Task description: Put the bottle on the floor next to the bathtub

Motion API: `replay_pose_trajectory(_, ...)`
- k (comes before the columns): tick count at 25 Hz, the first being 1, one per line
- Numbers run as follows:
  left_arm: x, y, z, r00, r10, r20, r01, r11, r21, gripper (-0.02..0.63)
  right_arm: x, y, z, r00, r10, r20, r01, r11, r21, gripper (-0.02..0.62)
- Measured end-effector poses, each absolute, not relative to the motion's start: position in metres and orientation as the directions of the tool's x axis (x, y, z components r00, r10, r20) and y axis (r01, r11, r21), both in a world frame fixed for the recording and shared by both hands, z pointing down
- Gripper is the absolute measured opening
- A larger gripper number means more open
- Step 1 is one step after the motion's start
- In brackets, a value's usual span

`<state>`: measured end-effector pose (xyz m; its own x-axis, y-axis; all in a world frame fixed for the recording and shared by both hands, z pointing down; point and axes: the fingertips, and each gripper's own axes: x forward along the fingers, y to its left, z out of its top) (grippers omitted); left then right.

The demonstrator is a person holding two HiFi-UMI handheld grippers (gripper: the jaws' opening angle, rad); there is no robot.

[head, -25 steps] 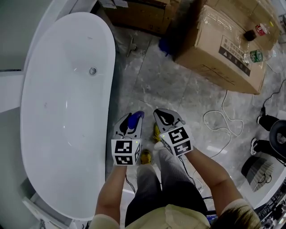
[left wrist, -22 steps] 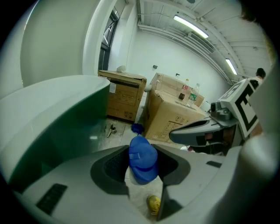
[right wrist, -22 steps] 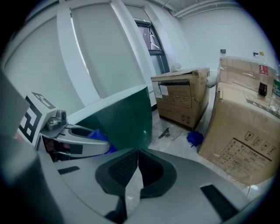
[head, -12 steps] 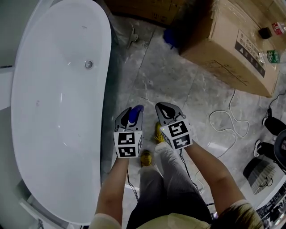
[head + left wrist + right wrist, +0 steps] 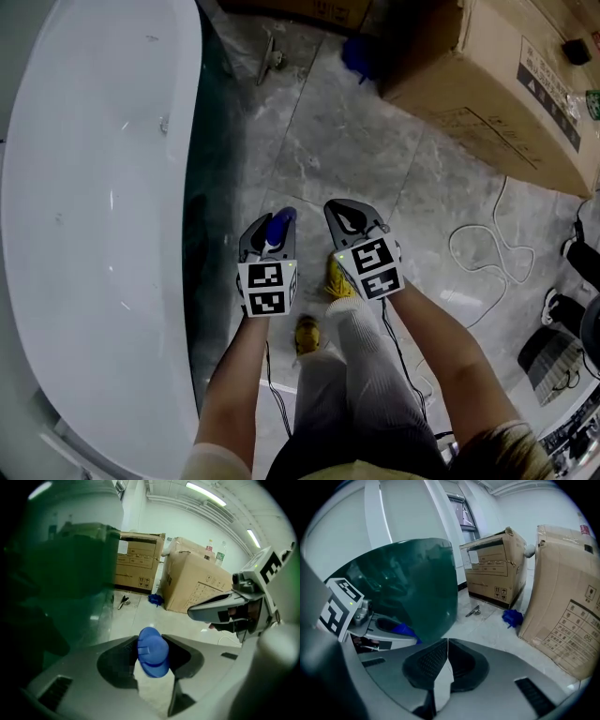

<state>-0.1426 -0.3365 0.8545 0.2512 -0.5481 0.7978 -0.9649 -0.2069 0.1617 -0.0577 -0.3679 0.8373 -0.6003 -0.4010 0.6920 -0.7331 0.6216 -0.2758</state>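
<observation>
Just right of the white oval bathtub (image 5: 94, 187), the left gripper (image 5: 270, 234) is clenched on the blue-capped bottle (image 5: 152, 651), whose cap pokes out between its jaws above the grey marble floor (image 5: 356, 150). The step in hand looks like the set-down. The next move calls for lowering the bottle until its base stands beside the tub wall, then releasing; the right gripper (image 5: 446, 656) is closed and empty.

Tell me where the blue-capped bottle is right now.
In the head view the bottle sits clamped in the left gripper, near the frame's middle, between the bathtub on its left and the right gripper on its right.
</observation>
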Motion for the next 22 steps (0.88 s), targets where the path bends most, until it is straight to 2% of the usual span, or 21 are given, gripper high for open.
replay_pose_trajectory(13, -0.158, -0.338, 0.948, 0.201, -0.537, 0.819, -0.97, -0.227, 0.089, 0.202, -0.071, -0.329, 0.921, -0.592, -0.339, 0.731, -0.7, 0.665, -0.259, 0.028)
replay_pose_trajectory(22, -0.161, -0.336, 0.994, 0.171, -0.543, 0.822, -0.974, -0.218, 0.058, 0.202, -0.076, -0.313, 0.952, -0.596, -0.348, 0.724, -0.705, 0.658, -0.265, 0.028)
